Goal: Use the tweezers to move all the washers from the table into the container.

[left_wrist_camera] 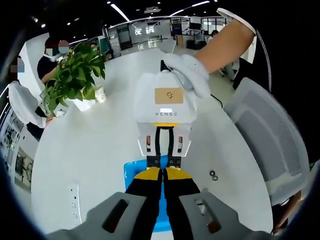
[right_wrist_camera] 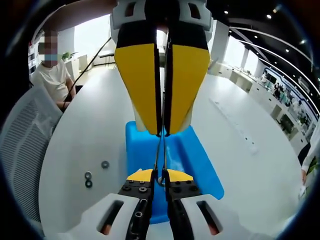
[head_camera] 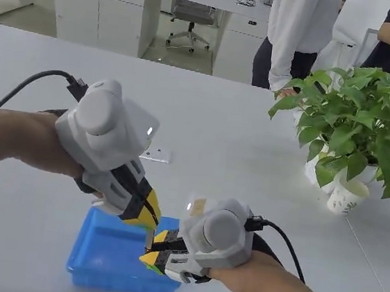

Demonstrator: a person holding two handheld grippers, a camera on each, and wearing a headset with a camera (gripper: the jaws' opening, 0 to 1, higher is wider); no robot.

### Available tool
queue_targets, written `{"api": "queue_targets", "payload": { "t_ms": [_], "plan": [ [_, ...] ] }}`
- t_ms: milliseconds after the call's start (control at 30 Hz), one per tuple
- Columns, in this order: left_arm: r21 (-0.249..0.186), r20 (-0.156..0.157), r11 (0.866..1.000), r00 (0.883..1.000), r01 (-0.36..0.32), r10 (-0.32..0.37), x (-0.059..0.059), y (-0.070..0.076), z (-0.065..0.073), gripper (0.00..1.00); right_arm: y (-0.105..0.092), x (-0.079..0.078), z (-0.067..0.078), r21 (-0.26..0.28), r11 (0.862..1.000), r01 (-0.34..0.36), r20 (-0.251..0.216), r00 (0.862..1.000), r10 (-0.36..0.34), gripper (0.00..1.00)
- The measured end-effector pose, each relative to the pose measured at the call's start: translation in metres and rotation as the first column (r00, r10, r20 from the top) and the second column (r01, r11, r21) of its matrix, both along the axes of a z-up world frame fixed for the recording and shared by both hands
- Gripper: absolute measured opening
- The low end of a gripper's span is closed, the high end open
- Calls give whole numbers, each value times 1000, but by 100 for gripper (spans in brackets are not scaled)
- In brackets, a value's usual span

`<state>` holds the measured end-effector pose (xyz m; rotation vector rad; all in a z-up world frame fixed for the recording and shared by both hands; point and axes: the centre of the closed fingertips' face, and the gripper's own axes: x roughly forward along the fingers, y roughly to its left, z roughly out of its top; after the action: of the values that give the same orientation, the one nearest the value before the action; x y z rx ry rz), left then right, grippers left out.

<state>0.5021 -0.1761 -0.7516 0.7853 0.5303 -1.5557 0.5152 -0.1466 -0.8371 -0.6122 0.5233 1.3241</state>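
A blue container (head_camera: 102,262) sits near the table's front edge. Both grippers meet over it, tip to tip. My left gripper (head_camera: 150,224) points down from the upper left, its yellow jaws shut on the thin metal tweezers (right_wrist_camera: 160,150). My right gripper (head_camera: 150,249) comes in from the right and is shut on the tweezers' other end. In the right gripper view the tweezers run from the left gripper (right_wrist_camera: 161,131) down to the right gripper (right_wrist_camera: 160,176), above the container (right_wrist_camera: 200,170). Three washers (right_wrist_camera: 88,179) lie on the table beside the container, also visible as washers (left_wrist_camera: 213,175).
A potted plant (head_camera: 354,128) and a white cup (head_camera: 346,197) stand at the right. A small white plate (head_camera: 155,155) lies flat on the table behind the grippers. People (head_camera: 298,31) stand at the far edge. A mesh chair (left_wrist_camera: 270,135) is beside the table.
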Motion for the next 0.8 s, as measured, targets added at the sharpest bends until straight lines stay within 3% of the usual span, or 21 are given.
{"api": "queue_targets", "payload": {
  "t_ms": [267,800],
  "plan": [
    [1,-19,1000,1000,-14,14,3,2,-12,5,0,1,-13,-24,1000,-4,-23,1000,4,10],
    [6,-24,1000,999,-25,26,8,1,-24,5,-3,4,-26,-44,999,-6,-46,999,4,10]
  ]
}}
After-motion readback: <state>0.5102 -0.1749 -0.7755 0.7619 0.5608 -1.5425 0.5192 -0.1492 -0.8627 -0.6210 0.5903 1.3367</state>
